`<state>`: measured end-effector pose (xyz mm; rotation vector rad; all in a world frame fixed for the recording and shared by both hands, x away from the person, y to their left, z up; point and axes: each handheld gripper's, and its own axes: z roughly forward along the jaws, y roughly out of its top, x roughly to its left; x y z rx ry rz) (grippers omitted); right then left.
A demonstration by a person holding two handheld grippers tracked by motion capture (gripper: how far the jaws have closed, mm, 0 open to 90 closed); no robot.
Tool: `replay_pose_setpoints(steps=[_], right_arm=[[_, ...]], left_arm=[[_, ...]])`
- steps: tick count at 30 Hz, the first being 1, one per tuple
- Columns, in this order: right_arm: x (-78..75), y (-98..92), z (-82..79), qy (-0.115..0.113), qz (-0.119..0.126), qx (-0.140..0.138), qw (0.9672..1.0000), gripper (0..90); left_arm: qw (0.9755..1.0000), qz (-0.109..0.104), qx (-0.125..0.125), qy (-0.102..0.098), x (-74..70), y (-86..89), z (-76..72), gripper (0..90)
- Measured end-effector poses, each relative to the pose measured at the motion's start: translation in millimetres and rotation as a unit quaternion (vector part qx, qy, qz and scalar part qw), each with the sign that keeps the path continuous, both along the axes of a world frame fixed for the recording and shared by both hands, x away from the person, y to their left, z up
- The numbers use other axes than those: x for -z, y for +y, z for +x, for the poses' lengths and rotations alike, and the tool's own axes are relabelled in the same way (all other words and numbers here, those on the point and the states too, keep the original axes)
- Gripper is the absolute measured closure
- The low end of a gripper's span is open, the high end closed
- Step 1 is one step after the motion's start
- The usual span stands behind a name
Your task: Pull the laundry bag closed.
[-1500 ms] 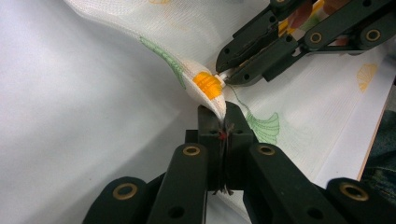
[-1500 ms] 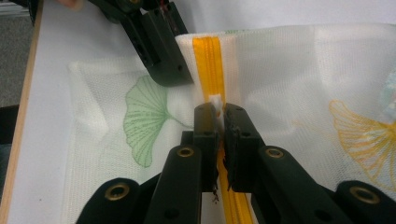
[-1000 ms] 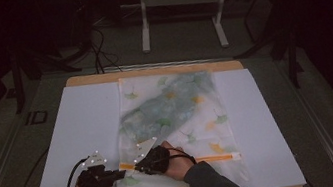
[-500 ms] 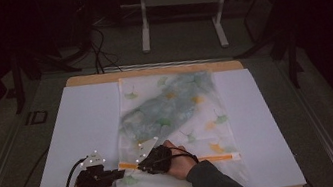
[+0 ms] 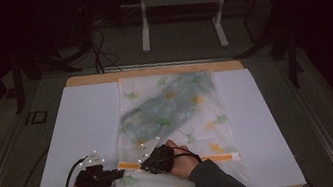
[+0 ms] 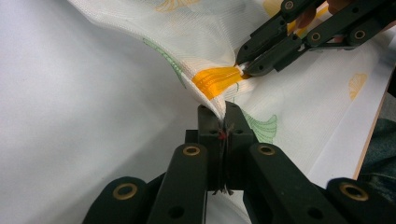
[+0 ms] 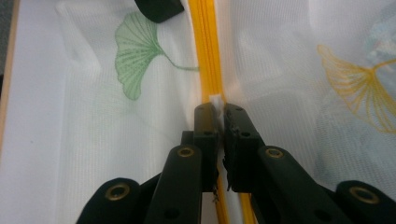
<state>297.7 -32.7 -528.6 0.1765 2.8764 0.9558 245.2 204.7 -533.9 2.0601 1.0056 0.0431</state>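
A white mesh bag [image 5: 177,112] printed with green and yellow ginkgo leaves lies flat on the white mat; something greyish shows through its far half. An orange zipper [image 5: 215,157] runs across its near end. My left gripper [image 5: 119,172] is shut on the bag's fabric at the zipper's left end [image 6: 217,80], lifting a fold; its jaws [image 6: 223,116] meet on the cloth. My right gripper [image 5: 144,167] is just to its right, shut on the small white zipper pull [image 7: 215,100] on the orange zipper [image 7: 208,46]. The right gripper [image 6: 245,67] also appears in the left gripper view.
The white mat [image 5: 79,127] covers a wooden table [image 5: 151,70] whose near edge runs just under the person's wrists. Bare mat lies left and right of the bag. A metal stand [image 5: 179,10] and cables [image 5: 96,44] sit on the dark floor beyond.
The right hand has edged slightly to the right along the zipper. The left gripper keeps its hold in the same place.
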Motion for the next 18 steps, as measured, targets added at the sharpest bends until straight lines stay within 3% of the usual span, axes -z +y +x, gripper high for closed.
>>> replay_pose_setpoints(steps=[18], right_arm=[[-0.4,-13.6,2.1,0.004,0.000,0.002,1.0000,84.8]], left_arm=[[1.0000,-0.003,-0.001,-0.002,-0.6,1.6,-0.3,88.7]])
